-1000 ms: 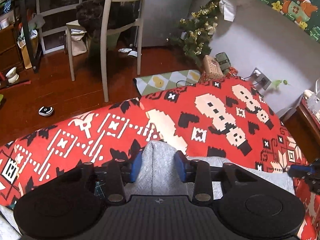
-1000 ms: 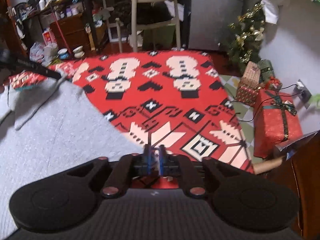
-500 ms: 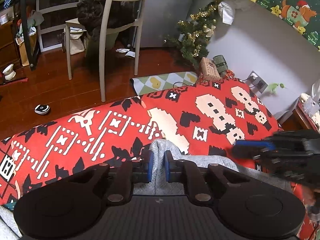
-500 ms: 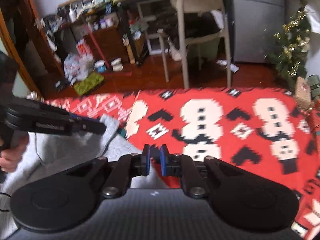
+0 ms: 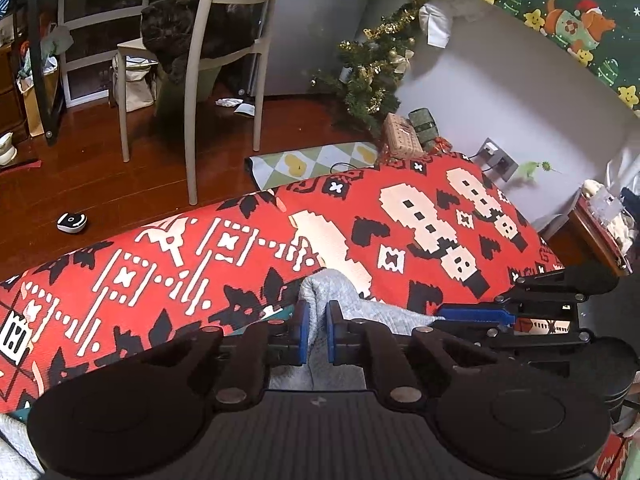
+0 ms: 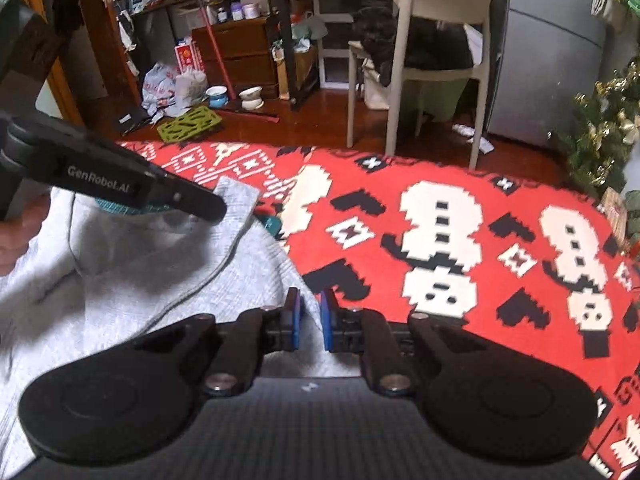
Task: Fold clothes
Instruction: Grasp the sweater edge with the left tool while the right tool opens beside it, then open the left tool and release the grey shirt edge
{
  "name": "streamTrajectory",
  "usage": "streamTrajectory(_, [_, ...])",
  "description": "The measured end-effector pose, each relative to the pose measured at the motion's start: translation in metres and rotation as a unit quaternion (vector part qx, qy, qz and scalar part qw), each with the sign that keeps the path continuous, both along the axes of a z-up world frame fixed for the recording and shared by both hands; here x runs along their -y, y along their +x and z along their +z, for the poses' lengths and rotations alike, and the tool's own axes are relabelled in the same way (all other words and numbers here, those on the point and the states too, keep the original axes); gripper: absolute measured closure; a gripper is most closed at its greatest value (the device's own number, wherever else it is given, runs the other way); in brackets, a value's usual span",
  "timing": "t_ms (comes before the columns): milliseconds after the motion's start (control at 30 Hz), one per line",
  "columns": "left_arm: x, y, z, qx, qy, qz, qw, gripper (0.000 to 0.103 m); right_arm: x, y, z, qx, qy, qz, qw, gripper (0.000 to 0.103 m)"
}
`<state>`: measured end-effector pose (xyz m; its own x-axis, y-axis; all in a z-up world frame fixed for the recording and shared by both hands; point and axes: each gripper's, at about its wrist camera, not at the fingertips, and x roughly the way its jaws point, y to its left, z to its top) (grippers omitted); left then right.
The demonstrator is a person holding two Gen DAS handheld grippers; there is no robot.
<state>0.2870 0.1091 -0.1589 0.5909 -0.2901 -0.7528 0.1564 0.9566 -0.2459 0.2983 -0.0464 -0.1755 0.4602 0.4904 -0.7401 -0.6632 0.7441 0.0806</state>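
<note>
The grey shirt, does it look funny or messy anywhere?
A bit. The grey shirt lies rumpled on the red blanket, with one corner bunched up and pinched in the left tool. That fits folding. Nothing looks torn or spilled.

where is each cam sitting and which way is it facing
Left wrist: sits on the left gripper, looking down along its fingers at the grey garment pinched between them; the right gripper enters at right.
Right wrist: sits on the right gripper, over the garment's edge; the left gripper and a hand show.
Shared: garment, red blanket, chair.
</note>
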Motion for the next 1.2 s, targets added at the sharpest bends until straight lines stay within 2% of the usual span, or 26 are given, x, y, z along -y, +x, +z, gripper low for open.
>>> streamTrajectory(33, [0.001, 0.000, 0.000, 0.001, 0.002, 0.000, 1.0000, 0.095, -0.001, -0.002, 0.000, 0.007, -0.006, 0.005, 1.000, 0.092])
streamTrajectory(100, [0.002, -0.001, 0.000, 0.003, 0.007, 0.002, 1.0000, 0.096, -0.005, -0.004, 0.000, 0.020, -0.019, 0.013, 1.000, 0.099])
streamTrajectory(200, [0.005, 0.000, 0.002, 0.012, 0.015, 0.004, 0.9998, 0.097, -0.008, -0.004, 0.002, 0.067, -0.046, 0.000, 0.997, 0.100])
streamTrajectory(300, [0.003, 0.006, 0.003, 0.019, 0.008, 0.018, 0.9996, 0.097, 0.001, 0.010, 0.003, 0.058, -0.031, -0.028, 0.997, 0.100])
streamTrajectory(400, [0.003, 0.016, -0.004, 0.004, 0.001, 0.036, 0.9994, 0.097, 0.004, 0.020, 0.000, 0.052, -0.033, -0.038, 0.997, 0.099])
streamTrajectory(500, [0.004, 0.021, -0.006, -0.003, 0.006, 0.047, 0.9989, 0.088, 0.008, 0.027, -0.003, 0.037, -0.020, -0.042, 0.998, 0.096])
streamTrajectory(533, [0.003, 0.021, -0.004, -0.004, 0.004, 0.052, 0.9986, 0.079, 0.010, 0.028, -0.002, 0.034, -0.013, -0.047, 0.998, 0.093])
streamTrajectory(567, [0.001, 0.020, -0.001, -0.005, 0.002, 0.057, 0.9983, 0.065, 0.015, 0.029, -0.001, 0.028, -0.001, -0.052, 0.998, 0.085])
streamTrajectory(600, [-0.001, 0.019, 0.002, -0.005, 0.000, 0.063, 0.9980, 0.060, 0.019, 0.029, 0.000, 0.022, 0.011, -0.058, 0.998, 0.077])
streamTrajectory(667, [-0.006, 0.012, 0.011, 0.001, -0.015, 0.070, 0.9974, 0.052, 0.028, 0.026, 0.007, 0.010, 0.033, -0.074, 0.997, 0.074])
streamTrajectory(733, [-0.015, -0.002, 0.025, 0.008, -0.025, 0.080, 0.9965, 0.043, 0.039, 0.023, 0.014, 0.000, 0.052, -0.088, 0.995, 0.074])
streamTrajectory(800, [-0.024, -0.022, 0.038, 0.024, -0.030, 0.082, 0.9959, 0.040, 0.047, 0.014, 0.023, 0.003, 0.052, -0.094, 0.994, 0.070])
streamTrajectory(967, [-0.063, -0.084, 0.060, 0.039, -0.037, 0.113, 0.9922, 0.039, 0.060, -0.017, 0.045, 0.005, 0.055, -0.087, 0.995, 0.066])
streamTrajectory(1133, [-0.125, -0.152, 0.078, 0.040, -0.007, 0.172, 0.9842, 0.039, 0.052, -0.050, 0.068, 0.008, 0.050, -0.060, 0.997, 0.061])
streamTrajectory(1200, [-0.153, -0.175, 0.082, 0.042, 0.014, 0.204, 0.9779, 0.044, 0.047, -0.062, 0.077, 0.004, 0.056, -0.049, 0.997, 0.055])
